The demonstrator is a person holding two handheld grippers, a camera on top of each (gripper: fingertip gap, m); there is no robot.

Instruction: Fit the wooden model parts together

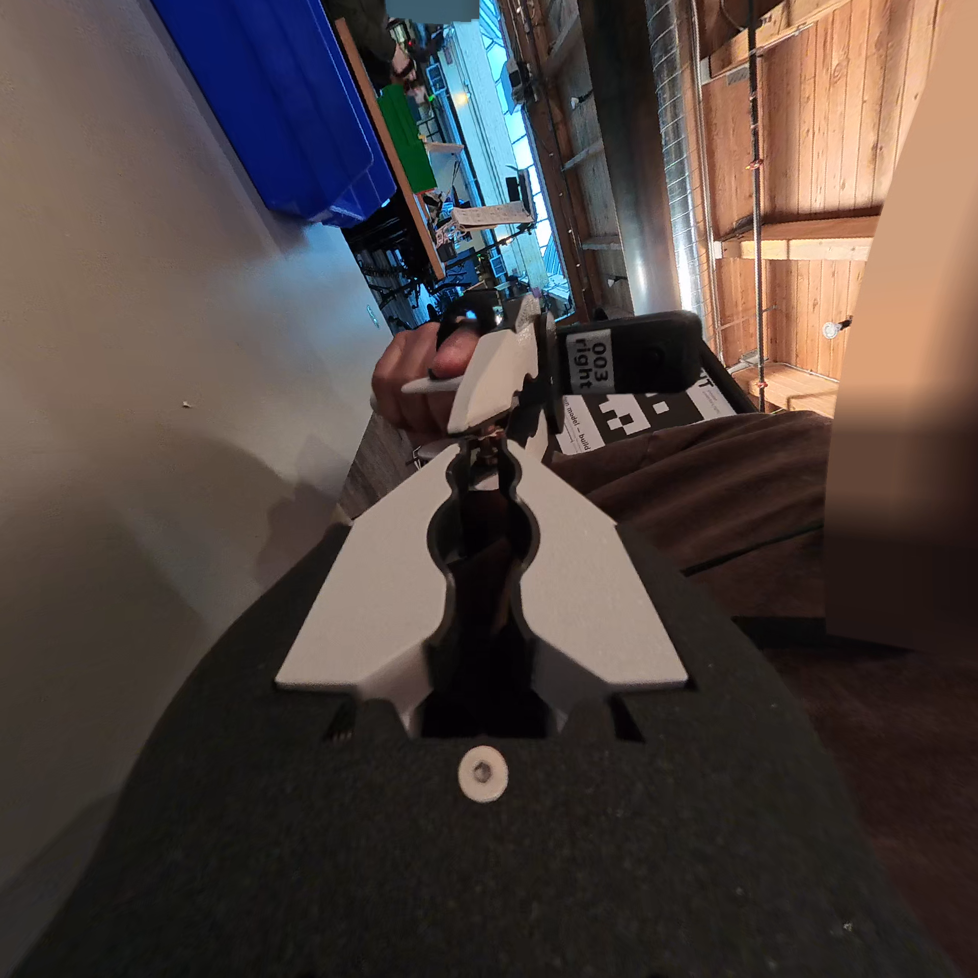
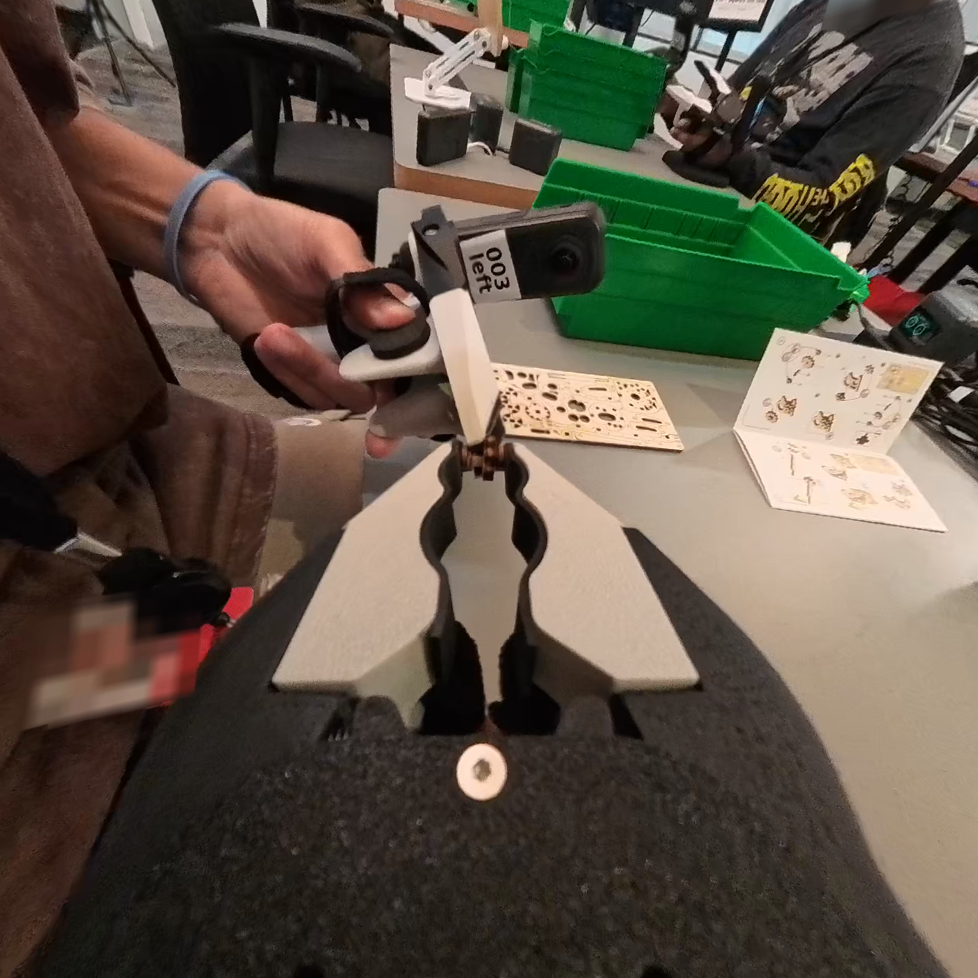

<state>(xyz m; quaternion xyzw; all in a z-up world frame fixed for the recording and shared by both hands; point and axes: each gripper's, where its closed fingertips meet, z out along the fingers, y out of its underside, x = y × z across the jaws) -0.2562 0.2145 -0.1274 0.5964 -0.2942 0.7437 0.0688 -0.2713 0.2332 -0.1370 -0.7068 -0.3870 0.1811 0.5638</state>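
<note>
While both tools meet tip to tip above the grey table (image 2: 741, 608), the right gripper (image 2: 484, 459) has its jaws narrowed onto a small wooden model part (image 2: 482, 461), a dark-edged toothed piece pinched at the very fingertips. Coming in from the upper left of the right wrist view, the left gripper (image 2: 479, 435) touches the same piece with its white fingers; from its own camera, the left gripper (image 1: 484, 459) looks nearly closed around a small reddish bit at its tips, though the contact is too small and shadowed to be sure what it pinches. Behind the tips, a hand (image 2: 275, 296) with a blue wristband works the left tool's handle. Farther out on the table lie a punched wooden sheet (image 2: 592, 407), a folded instruction leaflet (image 2: 831, 439) and a green bin (image 2: 698, 275).
</note>
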